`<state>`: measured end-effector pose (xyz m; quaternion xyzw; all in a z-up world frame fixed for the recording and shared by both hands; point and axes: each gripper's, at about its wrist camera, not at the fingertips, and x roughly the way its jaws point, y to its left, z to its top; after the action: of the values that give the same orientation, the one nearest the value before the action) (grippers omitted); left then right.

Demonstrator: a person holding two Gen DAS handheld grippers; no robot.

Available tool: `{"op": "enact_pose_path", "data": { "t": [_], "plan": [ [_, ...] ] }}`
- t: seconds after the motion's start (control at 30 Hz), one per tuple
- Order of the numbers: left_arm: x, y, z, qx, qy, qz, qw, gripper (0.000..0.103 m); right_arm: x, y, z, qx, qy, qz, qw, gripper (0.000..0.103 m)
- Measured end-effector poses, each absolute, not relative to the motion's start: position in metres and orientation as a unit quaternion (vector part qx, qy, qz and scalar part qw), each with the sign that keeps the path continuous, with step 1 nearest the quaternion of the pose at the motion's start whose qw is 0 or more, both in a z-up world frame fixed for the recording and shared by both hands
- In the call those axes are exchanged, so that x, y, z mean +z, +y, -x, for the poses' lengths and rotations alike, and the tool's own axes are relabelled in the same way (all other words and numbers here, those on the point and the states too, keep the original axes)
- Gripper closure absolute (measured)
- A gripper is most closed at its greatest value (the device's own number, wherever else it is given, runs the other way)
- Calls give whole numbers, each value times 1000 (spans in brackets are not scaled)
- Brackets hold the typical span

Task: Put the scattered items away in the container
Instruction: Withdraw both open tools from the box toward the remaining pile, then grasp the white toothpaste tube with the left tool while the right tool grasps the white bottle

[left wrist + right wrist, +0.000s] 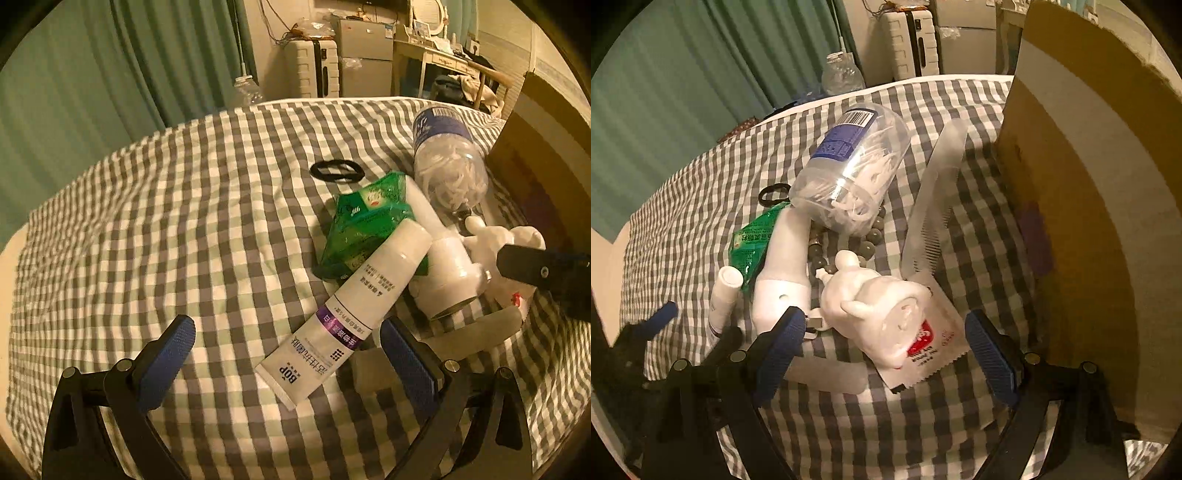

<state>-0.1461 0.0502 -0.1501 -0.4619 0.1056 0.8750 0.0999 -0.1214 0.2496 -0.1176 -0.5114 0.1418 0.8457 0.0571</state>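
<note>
Hovering over the bed (184,221), both tongs stand apart, holding nothing. Left tongs (288,347) flank the toothpaste tube (343,317); right tongs (886,339) flank the white figurine (882,317). Next, each must clamp and carry to the cardboard box (1089,221).

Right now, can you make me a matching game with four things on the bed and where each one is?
Things:
1. toothpaste tube
2. white pig figurine
3. black hair tie
4. clear comb

Places:
A. between the right gripper's open fingers
B. nearest the cardboard box
C. leaning on the green packet
D. flat on the checked sheet, behind the pile

Pairs: 1-C, 2-A, 3-D, 4-B
</note>
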Motion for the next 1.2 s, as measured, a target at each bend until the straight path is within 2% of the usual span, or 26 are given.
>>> {"op": "enact_pose_path", "data": {
  "t": [0.13, 0.17, 0.2, 0.23, 0.3, 0.33, 0.37, 0.5, 0.7, 0.83, 0.9, 1.2],
  "plan": [
    [-158, 43, 152, 870, 62, 472, 131, 25, -123, 247, 129, 848, 128, 511, 61, 17],
    [-156, 41, 150, 872, 57, 467, 135, 35, -126, 246, 130, 848, 123, 513, 61, 19],
    [-156, 41, 150, 873, 58, 464, 136, 47, -129, 244, 132, 844, 119, 520, 55, 25],
    [-157, 42, 149, 875, 63, 459, 142, 52, -131, 242, 133, 843, 117, 523, 51, 29],
    [-156, 41, 144, 878, 73, 451, 146, 77, -132, 242, 135, 845, 111, 520, 53, 34],
    [-156, 41, 142, 878, 76, 448, 147, 82, -131, 241, 135, 847, 106, 519, 54, 42],
    [-155, 37, 139, 878, 71, 448, 152, 85, -131, 239, 136, 847, 98, 520, 56, 45],
    [-153, 20, 127, 880, 64, 443, 162, 91, -131, 235, 138, 852, 65, 516, 62, 45],
    [-151, 0, 115, 881, 56, 439, 166, 92, -132, 233, 138, 856, 30, 511, 71, 45],
    [-144, -9, 107, 884, 48, 434, 165, 92, -130, 189, 143, 860, 14, 505, 73, 45],
    [-136, -19, 102, 886, 38, 431, 166, 92, -122, 179, 131, 863, 12, 500, 72, 51],
    [-120, -41, 91, 885, -1, 440, 150, 93, -85, 168, 100, 878, 39, 473, 66, 51]
  ]
}}
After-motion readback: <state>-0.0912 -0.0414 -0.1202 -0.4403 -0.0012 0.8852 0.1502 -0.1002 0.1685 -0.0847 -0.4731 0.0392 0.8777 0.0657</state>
